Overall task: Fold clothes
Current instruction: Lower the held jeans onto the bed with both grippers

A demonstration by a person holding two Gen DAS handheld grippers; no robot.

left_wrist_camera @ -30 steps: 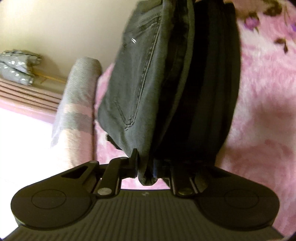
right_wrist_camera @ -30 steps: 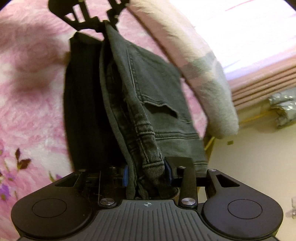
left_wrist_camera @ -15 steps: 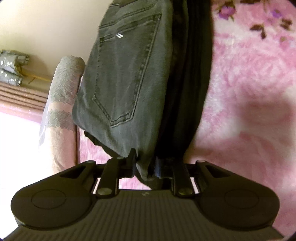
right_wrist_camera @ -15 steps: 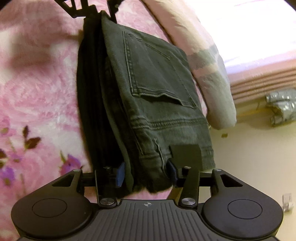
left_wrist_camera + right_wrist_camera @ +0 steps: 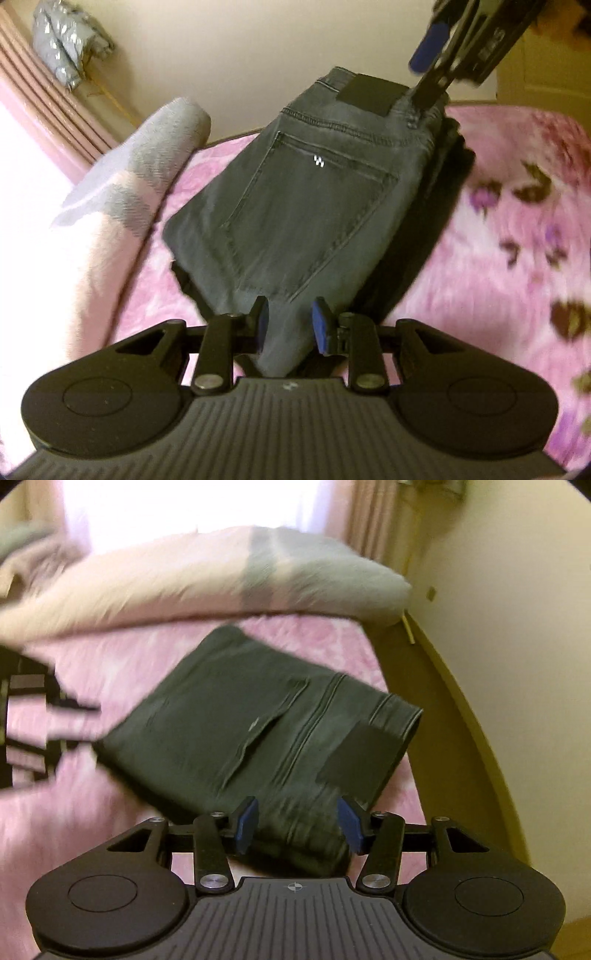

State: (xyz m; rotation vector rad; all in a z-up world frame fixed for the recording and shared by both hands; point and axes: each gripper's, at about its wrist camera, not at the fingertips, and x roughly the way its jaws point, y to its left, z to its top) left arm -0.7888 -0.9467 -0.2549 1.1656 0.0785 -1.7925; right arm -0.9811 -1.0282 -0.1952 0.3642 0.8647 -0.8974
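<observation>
Jeans (image 5: pixel 258 731) blurred, underside hidden

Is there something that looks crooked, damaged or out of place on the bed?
Nothing looks damaged or spilled. The folded grey jeans lie flat on the pink blanket, but close to the bed's edge, with the waistband corner near the drop. Darker cloth shows beneath them.

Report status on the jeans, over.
Left gripper open, right gripper open. Folded jeans flat on pink blanket, released. Nothing in the way.
</observation>
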